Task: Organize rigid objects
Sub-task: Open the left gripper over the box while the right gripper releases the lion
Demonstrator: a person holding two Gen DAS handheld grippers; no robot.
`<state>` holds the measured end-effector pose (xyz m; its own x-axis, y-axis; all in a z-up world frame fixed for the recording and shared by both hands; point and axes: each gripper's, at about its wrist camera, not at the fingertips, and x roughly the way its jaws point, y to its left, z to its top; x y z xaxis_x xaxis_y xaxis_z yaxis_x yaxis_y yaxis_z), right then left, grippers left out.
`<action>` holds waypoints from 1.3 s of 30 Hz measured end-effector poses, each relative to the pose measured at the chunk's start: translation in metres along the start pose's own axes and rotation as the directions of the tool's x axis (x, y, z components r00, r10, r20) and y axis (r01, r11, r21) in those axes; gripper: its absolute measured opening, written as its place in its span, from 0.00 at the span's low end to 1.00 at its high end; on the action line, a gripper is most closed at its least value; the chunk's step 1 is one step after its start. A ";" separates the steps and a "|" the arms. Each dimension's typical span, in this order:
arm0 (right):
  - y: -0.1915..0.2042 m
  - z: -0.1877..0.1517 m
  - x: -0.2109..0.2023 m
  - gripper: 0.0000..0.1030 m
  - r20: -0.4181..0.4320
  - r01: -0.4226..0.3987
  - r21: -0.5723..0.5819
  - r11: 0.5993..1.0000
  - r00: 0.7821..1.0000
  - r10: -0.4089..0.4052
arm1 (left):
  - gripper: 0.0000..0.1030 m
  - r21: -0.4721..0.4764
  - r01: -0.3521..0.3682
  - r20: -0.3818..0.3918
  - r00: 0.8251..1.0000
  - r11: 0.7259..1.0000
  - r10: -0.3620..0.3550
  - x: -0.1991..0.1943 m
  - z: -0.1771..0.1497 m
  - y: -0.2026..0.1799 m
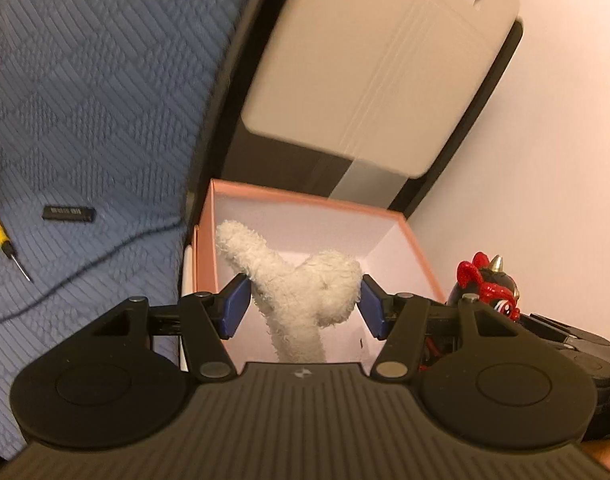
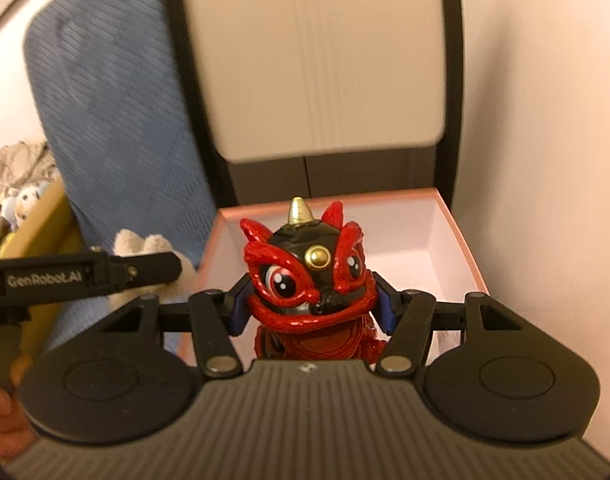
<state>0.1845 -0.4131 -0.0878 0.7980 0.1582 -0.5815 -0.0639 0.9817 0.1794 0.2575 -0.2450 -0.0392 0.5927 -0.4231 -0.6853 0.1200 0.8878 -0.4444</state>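
Left gripper (image 1: 303,306): clamped on white plush toy (image 1: 305,292), held above the pink box (image 1: 409,232), seemingly for dropping in.

Right gripper (image 2: 311,306): clenched on red lion figurine (image 2: 309,276) at its head, poised over the same box's open mouth, upright.

Beside the box, on blue bedspread (image 1: 97,92): yellow screwdriver (image 1: 3,240), small black chip (image 1: 69,213), not yet sorted.

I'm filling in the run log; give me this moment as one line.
left gripper: shut on white plush toy | right gripper: shut on red lion figurine | both held over open pink box | nothing released yet
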 end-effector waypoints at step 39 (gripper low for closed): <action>-0.044 -0.047 0.069 0.65 -0.208 0.069 0.089 0.994 0.977 -0.049 | 0.67 0.037 -0.039 -0.128 0.991 0.999 0.044 0.066 -0.050 -0.010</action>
<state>0.2142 -0.4400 -0.1734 0.6581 0.1286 -0.7419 0.0447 0.9769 0.2090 0.2554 -0.2910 -0.1093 0.4907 -0.4037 -0.7721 0.1264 0.9098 -0.3954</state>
